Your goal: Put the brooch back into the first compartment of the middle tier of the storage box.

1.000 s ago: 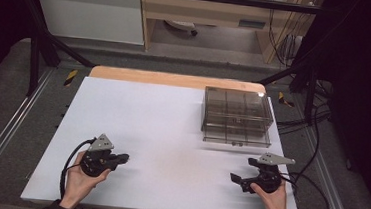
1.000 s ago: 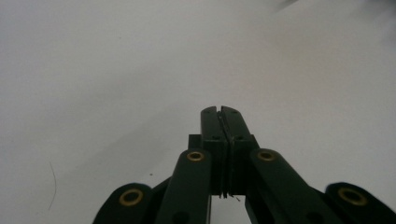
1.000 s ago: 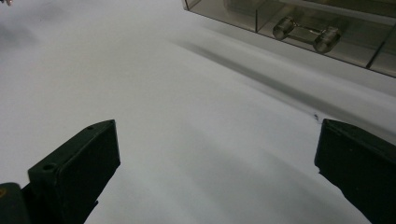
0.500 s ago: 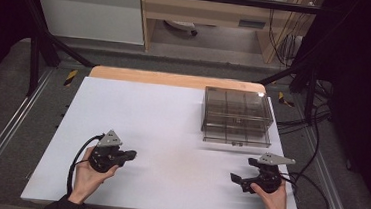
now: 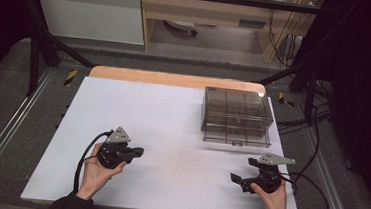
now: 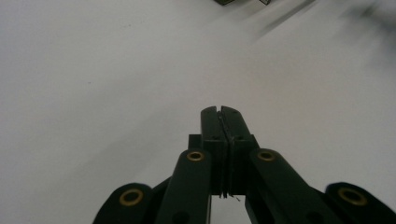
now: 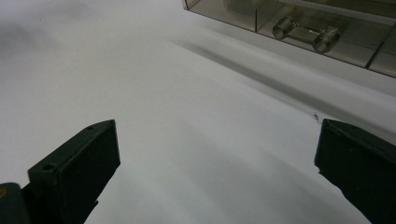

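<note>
A lab recording station: white-topped bench (image 5: 172,123) inside a black metal frame (image 5: 37,47), cables (image 5: 317,125) trailing off its right edge.

the smoky, see-through compartment box (image 5: 236,116) nearest my right gripper (image 5: 242,179) sits flat and closed on the far right part of the white table (image 5: 171,133), its grid of dividers showing through the lid and a clear dumbbell-shaped latch (image 7: 306,32) on its near wall.
</note>
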### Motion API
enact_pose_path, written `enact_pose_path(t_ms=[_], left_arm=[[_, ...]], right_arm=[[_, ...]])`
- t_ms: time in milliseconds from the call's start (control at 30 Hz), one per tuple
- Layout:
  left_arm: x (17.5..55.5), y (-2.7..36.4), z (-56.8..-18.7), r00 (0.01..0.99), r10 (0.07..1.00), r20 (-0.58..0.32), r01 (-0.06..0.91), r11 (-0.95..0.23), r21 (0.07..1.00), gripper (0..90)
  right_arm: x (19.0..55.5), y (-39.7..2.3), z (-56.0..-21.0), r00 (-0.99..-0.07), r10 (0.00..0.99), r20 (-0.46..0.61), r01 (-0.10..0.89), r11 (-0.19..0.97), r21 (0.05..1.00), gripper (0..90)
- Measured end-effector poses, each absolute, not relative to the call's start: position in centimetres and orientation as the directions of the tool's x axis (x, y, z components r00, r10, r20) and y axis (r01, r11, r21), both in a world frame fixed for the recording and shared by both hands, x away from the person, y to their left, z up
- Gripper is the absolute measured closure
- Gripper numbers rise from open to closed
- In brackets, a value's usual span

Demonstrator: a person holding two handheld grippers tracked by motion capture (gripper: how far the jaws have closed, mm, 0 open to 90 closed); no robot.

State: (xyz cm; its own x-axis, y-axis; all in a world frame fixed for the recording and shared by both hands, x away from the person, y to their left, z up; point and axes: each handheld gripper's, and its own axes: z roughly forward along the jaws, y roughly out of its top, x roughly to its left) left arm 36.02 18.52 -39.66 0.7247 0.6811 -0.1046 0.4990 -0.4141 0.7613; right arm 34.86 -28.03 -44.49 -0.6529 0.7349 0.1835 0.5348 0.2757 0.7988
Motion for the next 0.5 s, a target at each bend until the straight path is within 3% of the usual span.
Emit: enact_pose_path(t_ms=[500], left_arm=[[37.1,15.9,-39.0,0.747,0.658,-0.095,0.479,-0.433,0.764,88.9]], right_arm=[[34.9,-28.0,-44.5,-0.655,0.734,0.182,0.533,0.278,0.799,0.5]])
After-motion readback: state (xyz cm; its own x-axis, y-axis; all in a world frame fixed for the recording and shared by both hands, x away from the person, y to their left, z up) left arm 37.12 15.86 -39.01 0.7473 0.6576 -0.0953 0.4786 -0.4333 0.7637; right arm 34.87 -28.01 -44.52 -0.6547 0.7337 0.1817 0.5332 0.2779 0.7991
